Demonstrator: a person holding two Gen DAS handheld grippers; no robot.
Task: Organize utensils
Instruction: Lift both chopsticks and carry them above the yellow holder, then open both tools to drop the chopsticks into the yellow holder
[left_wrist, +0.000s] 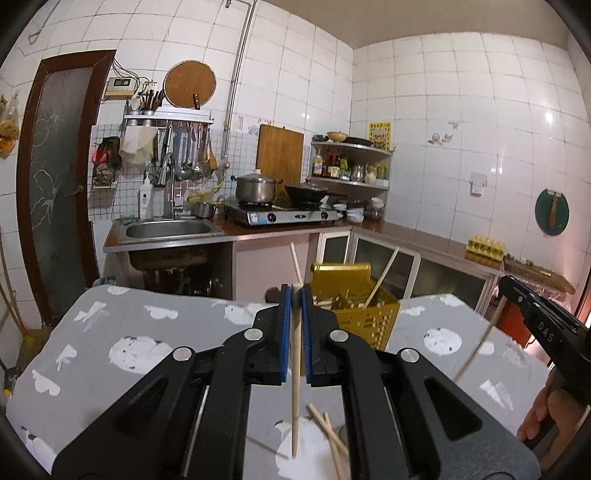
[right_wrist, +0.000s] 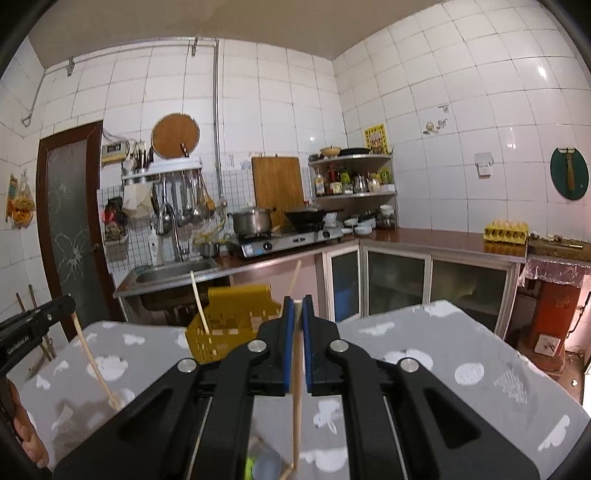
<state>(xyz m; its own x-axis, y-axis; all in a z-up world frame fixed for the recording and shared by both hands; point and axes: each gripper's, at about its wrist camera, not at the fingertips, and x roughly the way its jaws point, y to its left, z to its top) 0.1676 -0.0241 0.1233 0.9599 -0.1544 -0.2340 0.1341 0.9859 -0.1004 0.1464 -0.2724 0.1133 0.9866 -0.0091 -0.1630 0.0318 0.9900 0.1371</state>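
Observation:
My left gripper (left_wrist: 296, 290) is shut on a pale wooden chopstick (left_wrist: 294, 387) that hangs down between its blue pads above the table. My right gripper (right_wrist: 297, 303) is likewise shut on a second chopstick (right_wrist: 296, 406). Each gripper shows in the other's view: the right gripper (left_wrist: 504, 286) with its slanted chopstick (left_wrist: 480, 343), and the left gripper (right_wrist: 70, 304) with its chopstick (right_wrist: 94, 362). A yellow perforated utensil basket (left_wrist: 354, 299) (right_wrist: 229, 325) stands at the table's far edge with several chopsticks leaning in it. Two loose chopsticks (left_wrist: 328, 432) lie on the cloth below the left gripper.
The table wears a grey cloth with white prints (left_wrist: 147, 332) (right_wrist: 443, 350). Beyond it runs an L-shaped kitchen counter with a sink (left_wrist: 168, 229), a gas stove (left_wrist: 280, 216) with a pot and a wok, and an egg tray (left_wrist: 485, 247). A person's hand (left_wrist: 543, 413) holds the right gripper.

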